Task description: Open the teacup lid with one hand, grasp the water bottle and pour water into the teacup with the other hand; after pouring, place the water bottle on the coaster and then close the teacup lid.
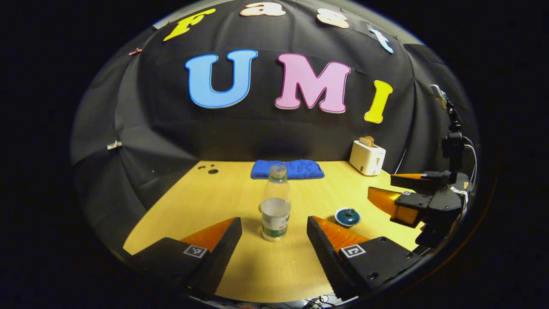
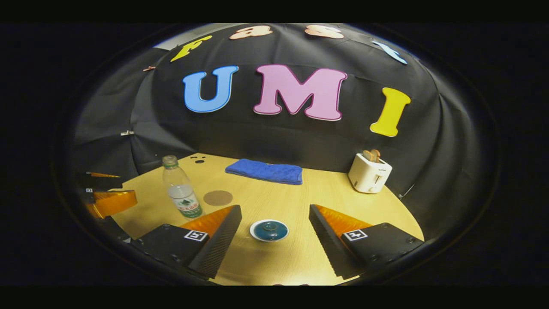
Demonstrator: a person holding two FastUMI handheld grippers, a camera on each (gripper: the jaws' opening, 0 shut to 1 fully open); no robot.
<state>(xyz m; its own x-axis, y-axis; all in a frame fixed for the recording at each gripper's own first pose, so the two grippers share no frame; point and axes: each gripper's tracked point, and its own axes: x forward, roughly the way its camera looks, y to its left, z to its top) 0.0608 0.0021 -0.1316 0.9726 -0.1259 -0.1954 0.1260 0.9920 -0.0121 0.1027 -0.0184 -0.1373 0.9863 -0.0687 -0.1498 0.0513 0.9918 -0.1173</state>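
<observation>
Left gripper view has the left gripper (image 1: 274, 231) with fingers spread wide, the clear plastic bottle (image 1: 276, 205) upright between them on the pale wood-grain table (image 1: 206, 197), untouched. Right of it sits the round, glazed blue teacup (image 1: 348, 216), lid on. Right gripper view frames that teacup between the right gripper's (image 2: 274, 234) parted fingers, and reveals a flat round brown coaster (image 2: 218, 198) beside the bottle.
</observation>
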